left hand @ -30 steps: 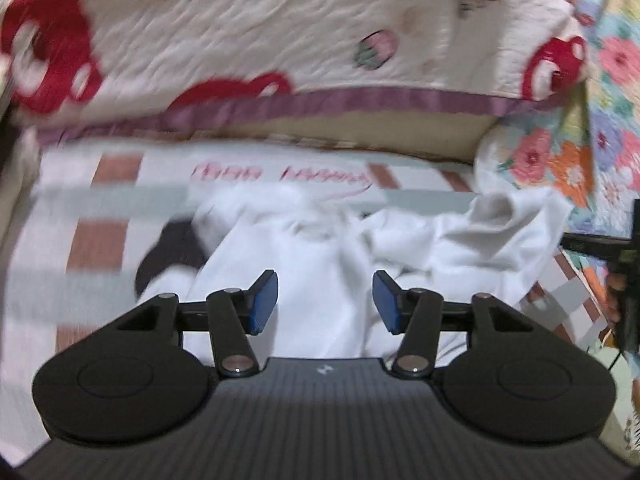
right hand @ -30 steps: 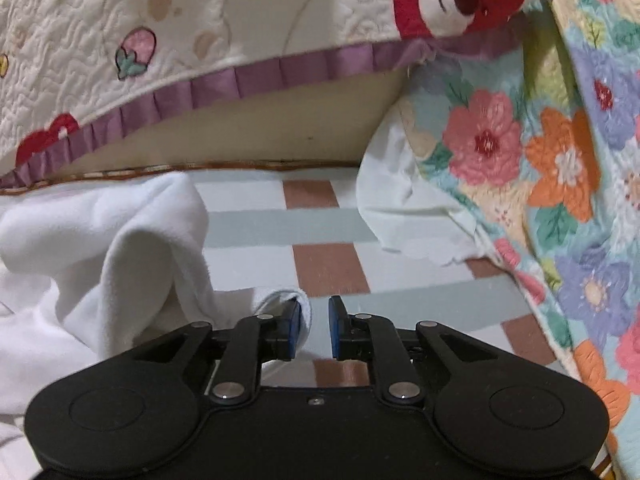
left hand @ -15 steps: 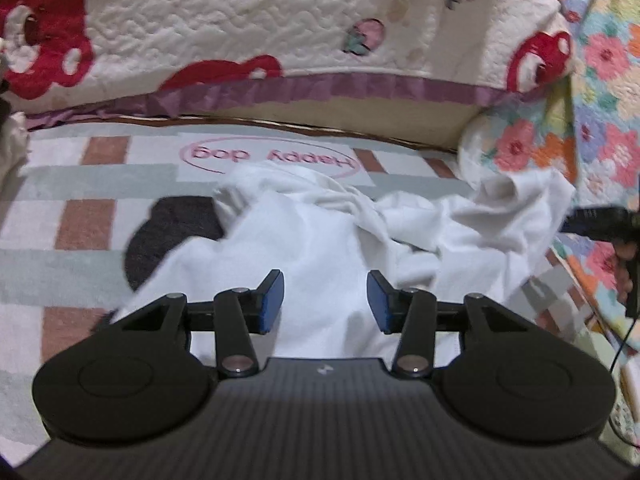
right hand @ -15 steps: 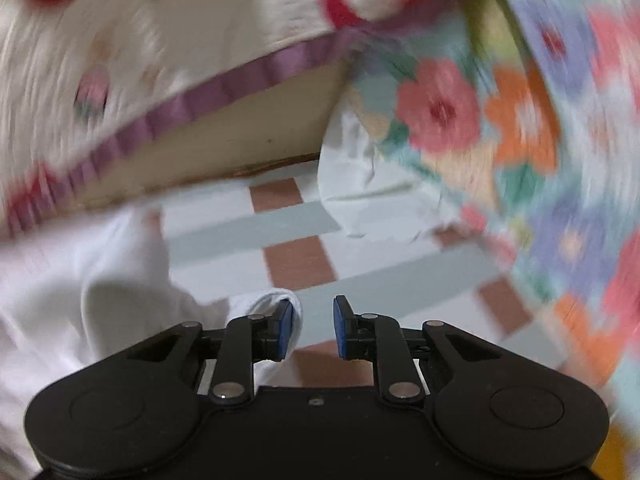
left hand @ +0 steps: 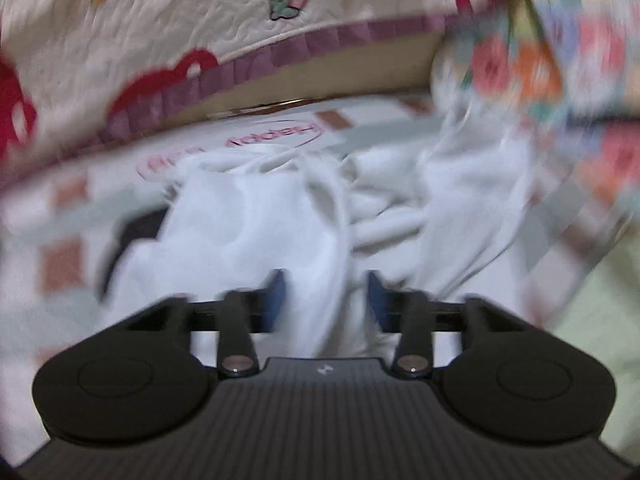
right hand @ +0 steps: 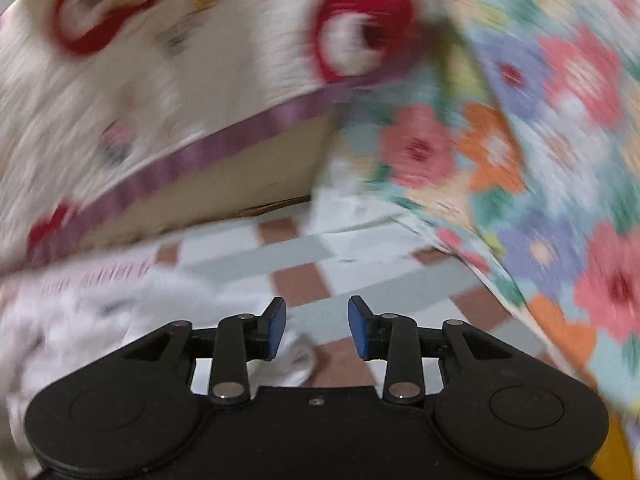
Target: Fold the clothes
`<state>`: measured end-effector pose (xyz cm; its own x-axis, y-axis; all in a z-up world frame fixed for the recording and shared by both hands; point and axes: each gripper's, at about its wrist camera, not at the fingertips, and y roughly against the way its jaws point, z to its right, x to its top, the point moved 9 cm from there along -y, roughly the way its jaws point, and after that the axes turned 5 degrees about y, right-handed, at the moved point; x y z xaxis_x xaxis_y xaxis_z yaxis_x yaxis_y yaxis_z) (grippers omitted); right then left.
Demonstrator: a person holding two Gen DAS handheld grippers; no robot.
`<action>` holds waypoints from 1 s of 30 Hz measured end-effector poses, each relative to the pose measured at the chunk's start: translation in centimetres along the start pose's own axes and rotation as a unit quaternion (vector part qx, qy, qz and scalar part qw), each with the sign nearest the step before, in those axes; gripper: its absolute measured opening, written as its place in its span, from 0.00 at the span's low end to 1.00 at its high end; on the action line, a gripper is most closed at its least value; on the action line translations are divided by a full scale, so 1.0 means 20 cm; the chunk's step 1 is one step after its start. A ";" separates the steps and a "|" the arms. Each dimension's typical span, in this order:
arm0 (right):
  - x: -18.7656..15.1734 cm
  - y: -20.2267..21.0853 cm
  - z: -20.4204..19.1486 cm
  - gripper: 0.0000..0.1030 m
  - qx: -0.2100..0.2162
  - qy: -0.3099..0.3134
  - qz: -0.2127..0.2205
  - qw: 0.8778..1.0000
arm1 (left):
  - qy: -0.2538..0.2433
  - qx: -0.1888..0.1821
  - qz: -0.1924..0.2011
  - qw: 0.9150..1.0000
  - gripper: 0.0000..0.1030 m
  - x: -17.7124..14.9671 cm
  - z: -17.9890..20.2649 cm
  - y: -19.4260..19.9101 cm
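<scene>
Left wrist view was pretty smeared, but the main stuff was readable. The left gripper (left hand: 324,294) had its jaws spread wide, and a raised fold of the white garment (left hand: 280,216) ran up through the gap between them. Couldn't tell if either blue pad was actually touching the cloth, and nothing was pinched. The rest of the garment lay crumpled just beyond the jaws on the checked mat (left hand: 60,256), covering part of the pink oval logo (left hand: 276,140) printed on it. A dark patch (left hand: 136,228) peeked out at the garment's left edge. Behind the mat hung the quilted blanket (left hand: 180,20) with its purple trim, and the floral quilt (left hand: 560,60) sat off to the garment's right.

Right wrist view, also blurry: the right gripper (right hand: 316,322) was wide open too, with nothing in its grip. The garment (right hand: 120,312) sat to the left of the jaws, and one small rolled end of it lay just under the left finger (right hand: 276,322). Bare checked mat (right hand: 304,284) showed between the jaws, floral quilt (right hand: 540,160) to their right.
</scene>
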<state>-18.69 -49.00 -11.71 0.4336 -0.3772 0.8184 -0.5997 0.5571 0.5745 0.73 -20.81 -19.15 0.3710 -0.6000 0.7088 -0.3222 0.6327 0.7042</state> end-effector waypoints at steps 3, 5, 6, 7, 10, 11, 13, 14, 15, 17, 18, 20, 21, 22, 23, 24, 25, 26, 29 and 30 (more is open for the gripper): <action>0.03 -0.05 -0.20 0.57 0.062 0.048 -0.010 0.997 | 0.013 -0.008 -0.015 1.000 0.22 -0.04 -0.03 -0.02; 0.04 -0.09 -0.33 0.59 0.096 0.085 -0.019 0.992 | 0.047 -0.029 -0.010 0.998 0.25 -0.02 -0.07 -0.02; 0.05 -0.11 -0.38 0.59 0.103 0.106 -0.023 0.989 | 0.059 -0.038 -0.002 0.998 0.30 0.00 -0.09 -0.02; 0.07 -0.13 -0.42 0.59 0.108 0.123 -0.022 0.986 | 0.066 -0.047 0.007 0.997 0.36 0.02 -0.10 -0.02; 0.14 -0.21 -0.53 0.60 0.130 0.167 -0.021 0.977 | 0.078 -0.071 0.017 0.994 0.50 0.05 -0.09 -0.03; 0.15 -0.23 -0.56 0.60 0.144 0.177 -0.025 0.973 | 0.073 -0.070 0.014 0.995 0.43 0.04 -0.09 -0.04; 0.17 -0.26 -0.67 0.60 0.188 0.202 -0.033 0.961 | 0.064 -0.069 0.008 0.996 0.09 0.03 -0.08 -0.06; 0.17 -0.27 -0.73 0.60 0.211 0.215 -0.038 0.953 | 0.059 -0.068 0.005 0.996 0.05 0.03 -0.07 -0.07; 0.17 -0.29 -0.79 0.60 0.230 0.231 -0.045 0.944 | 0.056 -0.067 0.004 0.996 0.05 0.02 -0.07 -0.07; 0.13 -0.32 -0.93 0.61 0.254 0.264 -0.058 0.929 | 0.074 -0.050 0.018 0.996 0.02 0.04 -0.15 -0.05; 0.12 -0.34 -0.97 0.61 0.258 0.278 -0.061 0.923 | 0.084 -0.038 0.025 0.995 0.02 0.06 -0.19 -0.04; 0.08 -0.36 -1.04 0.60 0.263 0.316 -0.047 0.910 | 0.082 0.005 0.047 0.996 0.02 0.09 -0.27 0.01; 0.05 -0.36 -1.06 0.57 0.265 0.338 -0.040 0.902 | 0.077 0.025 0.058 0.995 0.02 0.10 -0.30 0.03; 0.04 -0.36 -1.06 0.56 0.261 0.351 -0.040 0.899 | 0.073 0.044 0.069 0.994 0.02 0.11 -0.32 0.05; 0.02 -0.35 -1.07 0.56 0.255 0.360 -0.042 0.896 | 0.070 0.064 0.079 0.992 0.02 0.12 -0.36 0.07; 0.01 -0.35 -1.07 0.56 0.255 0.363 -0.044 0.895 | 0.075 0.080 0.085 0.990 0.02 0.13 -0.40 0.09; 0.00 -0.36 -1.07 0.56 0.253 0.366 -0.050 0.894 | 0.088 0.097 0.091 0.987 0.02 0.13 -0.47 0.10; -0.01 -0.37 -1.07 0.57 0.249 0.371 -0.056 0.893 | 0.102 0.113 0.096 0.984 0.02 0.14 -0.54 0.12; -0.04 -0.41 -1.07 0.59 0.239 0.385 -0.076 0.888 | 0.153 0.132 0.103 0.974 0.02 0.12 -0.75 0.16; -0.04 -0.44 -1.06 0.60 0.233 0.382 -0.086 0.890 | 0.170 0.139 0.105 0.970 0.02 0.12 -0.82 0.17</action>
<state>0.54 -37.84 -17.62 0.7699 0.2853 0.5709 -0.6173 0.1061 0.7795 14.72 -12.08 -15.81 0.5225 -0.2467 0.8162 -0.6262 0.5386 0.5637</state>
